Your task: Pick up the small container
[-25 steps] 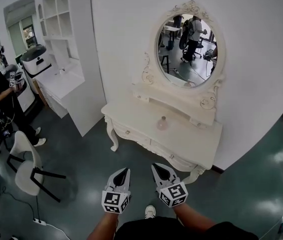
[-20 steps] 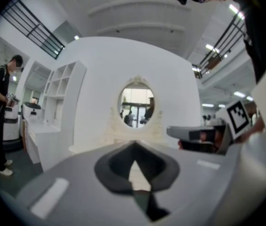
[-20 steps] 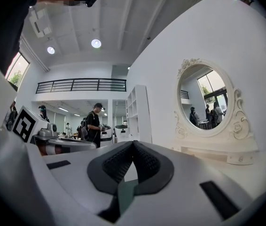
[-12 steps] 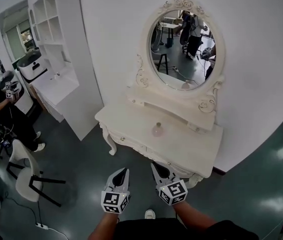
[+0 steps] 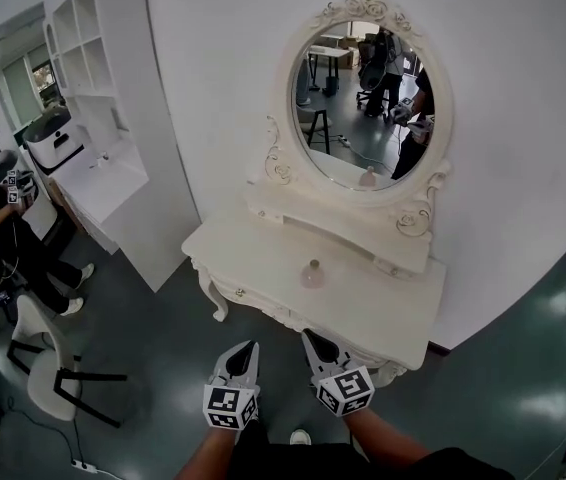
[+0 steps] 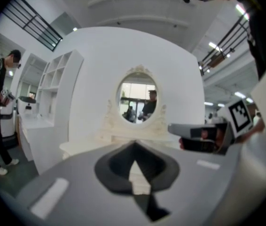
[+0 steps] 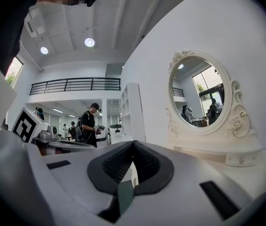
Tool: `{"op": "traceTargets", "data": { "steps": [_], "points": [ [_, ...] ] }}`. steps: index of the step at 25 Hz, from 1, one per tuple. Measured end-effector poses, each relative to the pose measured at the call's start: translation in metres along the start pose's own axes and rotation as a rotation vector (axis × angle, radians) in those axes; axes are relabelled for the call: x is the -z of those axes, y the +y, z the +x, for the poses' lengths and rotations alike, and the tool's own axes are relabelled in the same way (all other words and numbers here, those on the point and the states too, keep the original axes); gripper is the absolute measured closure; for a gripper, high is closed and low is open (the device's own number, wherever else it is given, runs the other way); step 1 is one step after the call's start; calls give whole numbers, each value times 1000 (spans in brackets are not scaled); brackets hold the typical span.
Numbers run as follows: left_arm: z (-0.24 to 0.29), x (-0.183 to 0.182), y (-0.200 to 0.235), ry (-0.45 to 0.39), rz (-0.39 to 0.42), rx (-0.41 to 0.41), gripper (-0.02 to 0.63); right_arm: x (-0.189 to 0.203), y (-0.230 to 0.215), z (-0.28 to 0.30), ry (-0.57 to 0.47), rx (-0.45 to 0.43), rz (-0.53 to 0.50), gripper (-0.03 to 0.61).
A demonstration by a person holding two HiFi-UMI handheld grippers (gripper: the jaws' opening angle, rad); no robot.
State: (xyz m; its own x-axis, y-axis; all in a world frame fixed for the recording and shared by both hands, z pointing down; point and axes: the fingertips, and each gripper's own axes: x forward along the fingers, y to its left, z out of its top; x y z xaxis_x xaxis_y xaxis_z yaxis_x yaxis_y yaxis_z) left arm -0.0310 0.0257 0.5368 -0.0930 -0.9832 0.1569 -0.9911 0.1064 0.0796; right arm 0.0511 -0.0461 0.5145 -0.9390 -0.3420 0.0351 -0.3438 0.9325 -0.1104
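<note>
The person is holding the left tongs [image 5: 247,348] and right tongs [image 5: 312,338] closed and empty, short of the far small container [image 5: 312,274]; reaching and opening seem next.

obj: small pale-pink translucent container [image 5: 312,274], rounded body tapering to a narrow neck | pose: upright | loc: on top of white dressing table [image 5: 383,303], roughly mid-width, nearer the front edge than the raised back shelf [image 5: 348,236] | ref: below oval mirror [image 5: 363,98] | detail: cap and contents too small to tell
</note>
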Motion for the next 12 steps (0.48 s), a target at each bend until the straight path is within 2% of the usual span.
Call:
{"op": "traceTargets", "data": {
  "steps": [12],
  "points": [
    [76,-28,75,-23,31,125,607,-16,-31,92,-10,119,-36,574]
  ]
}}
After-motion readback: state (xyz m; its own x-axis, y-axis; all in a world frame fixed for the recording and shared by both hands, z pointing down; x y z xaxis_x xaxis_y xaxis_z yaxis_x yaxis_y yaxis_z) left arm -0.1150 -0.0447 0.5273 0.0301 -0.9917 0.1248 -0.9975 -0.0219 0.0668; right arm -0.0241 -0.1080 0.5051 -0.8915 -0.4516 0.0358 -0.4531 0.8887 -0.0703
